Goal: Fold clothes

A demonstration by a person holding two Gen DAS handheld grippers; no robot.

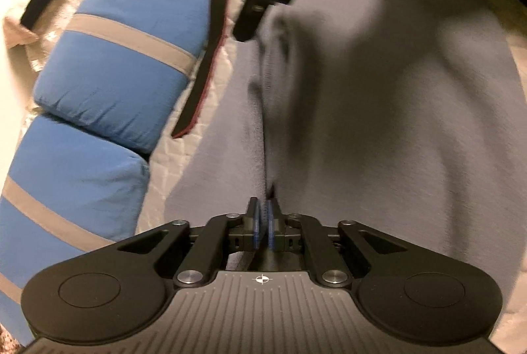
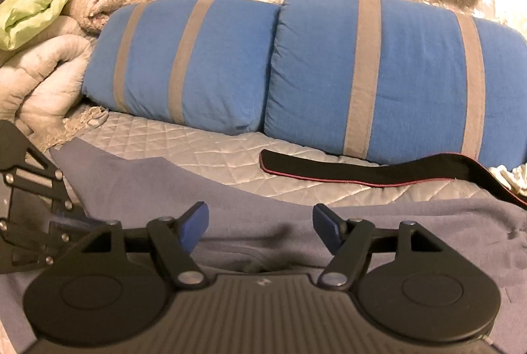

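The grey garment fills the centre and right of my left wrist view, spread over the quilted bedcover. My left gripper has its blue pads pressed together on a raised fold of that cloth, which runs up the frame as a ridge. The right gripper enters at the top centre, blurred, right against the cloth.

In the right wrist view my right gripper stands wide apart with nothing between its pads, hovering above the garment's near portion. The cloth's far edge curves across the middle of the frame, and bare quilt lies beyond it. A black strap with a red edge lies on that strip at right, just before two blue striped pillows. Bundled quilts crowd the upper left.
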